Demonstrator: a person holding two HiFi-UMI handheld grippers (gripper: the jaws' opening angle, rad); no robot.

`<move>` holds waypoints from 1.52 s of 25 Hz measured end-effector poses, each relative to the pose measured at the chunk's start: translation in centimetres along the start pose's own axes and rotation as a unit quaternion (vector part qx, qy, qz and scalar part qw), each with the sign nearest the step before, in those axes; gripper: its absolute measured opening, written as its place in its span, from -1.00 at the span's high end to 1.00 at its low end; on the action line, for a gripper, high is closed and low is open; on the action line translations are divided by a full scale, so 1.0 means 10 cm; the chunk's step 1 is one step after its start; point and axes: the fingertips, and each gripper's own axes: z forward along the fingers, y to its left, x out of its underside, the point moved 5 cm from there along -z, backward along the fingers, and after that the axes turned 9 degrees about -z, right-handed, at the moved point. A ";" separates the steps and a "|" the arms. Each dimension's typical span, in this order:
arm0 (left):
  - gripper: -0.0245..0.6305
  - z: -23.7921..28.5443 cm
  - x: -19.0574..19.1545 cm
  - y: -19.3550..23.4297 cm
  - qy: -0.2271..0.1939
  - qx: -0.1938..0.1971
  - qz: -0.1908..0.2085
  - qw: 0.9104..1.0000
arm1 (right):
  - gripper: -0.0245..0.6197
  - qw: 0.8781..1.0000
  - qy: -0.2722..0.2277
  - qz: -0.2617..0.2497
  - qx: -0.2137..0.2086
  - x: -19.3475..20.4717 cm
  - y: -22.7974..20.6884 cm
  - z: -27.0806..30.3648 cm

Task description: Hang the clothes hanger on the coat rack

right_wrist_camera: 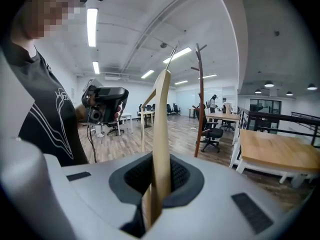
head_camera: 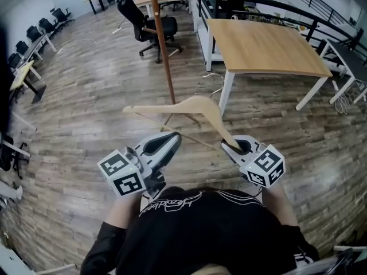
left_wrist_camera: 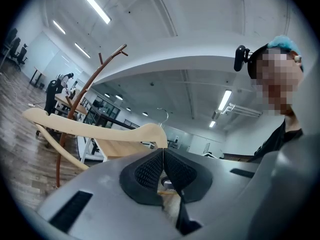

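My right gripper (head_camera: 235,146) clamps one arm of the wooden clothes hanger (head_camera: 198,104). My left gripper (head_camera: 172,136) is closed on its thin lower bar, barely visible between the pads. The hook is lost against the coat rack (head_camera: 164,50) pole ahead. A table (head_camera: 269,47) stands to the right.

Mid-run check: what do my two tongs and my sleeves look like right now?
The left tongs and right tongs both have light grey moulded shells with black textured pads. Each carries a white cube printed with black square markers. The person wears a black short-sleeved shirt with a white line print.
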 end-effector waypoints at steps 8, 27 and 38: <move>0.90 0.33 -0.08 0.34 0.016 0.005 -0.012 1.000 | 0.76 1.000 0.005 0.029 0.005 0.18 -0.37 0.18; 0.90 1.11 -1.24 2.55 0.006 0.001 -0.040 0.999 | 0.76 0.999 0.026 0.031 -0.018 -0.23 -2.13 1.93; 0.90 1.03 -1.72 2.98 -0.029 -0.020 -0.020 0.999 | 0.76 0.998 0.027 -0.015 -0.049 -0.65 -2.50 2.52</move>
